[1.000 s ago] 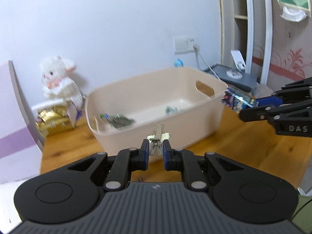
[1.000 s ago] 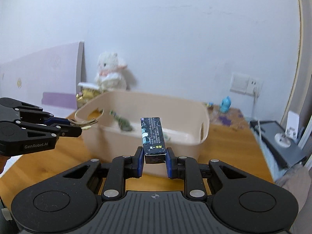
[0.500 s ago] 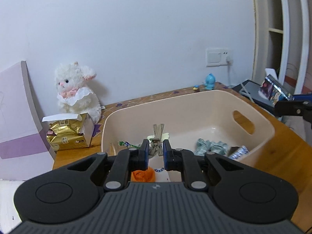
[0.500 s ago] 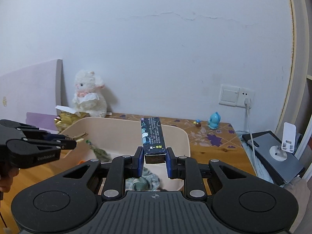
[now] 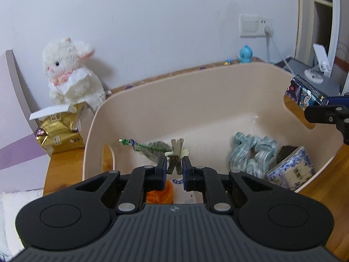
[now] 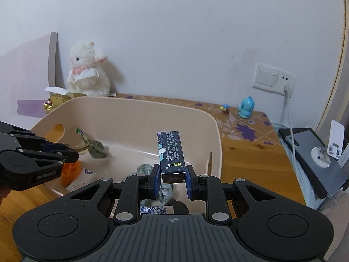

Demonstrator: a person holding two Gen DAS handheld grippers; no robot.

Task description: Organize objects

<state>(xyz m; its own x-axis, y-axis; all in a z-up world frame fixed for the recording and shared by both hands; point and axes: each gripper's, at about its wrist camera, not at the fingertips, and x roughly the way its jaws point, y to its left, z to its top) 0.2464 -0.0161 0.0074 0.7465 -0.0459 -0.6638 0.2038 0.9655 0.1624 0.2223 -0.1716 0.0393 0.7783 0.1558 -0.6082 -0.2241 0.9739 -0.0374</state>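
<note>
Two claws: both mine, both loaded, both over the bin.
Left claw (image 5: 174, 168): pinching a small clip (image 5: 176, 155) w/ a pale piece across it; clip sticks up fwd between the pads.
Left claw pos.: above the near-left part of the beige bin (image 5: 196, 91).
Right claw (image 6: 172, 175): pinching a dark printed box (image 6: 171, 150) by its lower end; box stands upright, text face toward cam.
Right claw pos.: above the bin's near edge, right half; seen from left cam, box is at the bin's right handle cutout.
Bin contents: blue-grey scrunchie (image 5: 253, 155), blue/white patterned packet (image 5: 292, 171) just beside it, green-grey fuzzy item (image 5: 152, 148) at left, orange item (image 5: 160, 194) and a white packet (image 6: 81, 179) under my left claw.
Bin loc.: on the wood bench (image 6: 246, 152).
Bench, other: white plush lamb (image 5: 72, 69) at the wall, gold foil pack (image 5: 57, 133) just in front of it, blue figurine (image 6: 246, 110) near the wall socket (image 6: 273, 77).
Far right: grey device w/ white stand (image 6: 322, 150), beside the bench.
</note>
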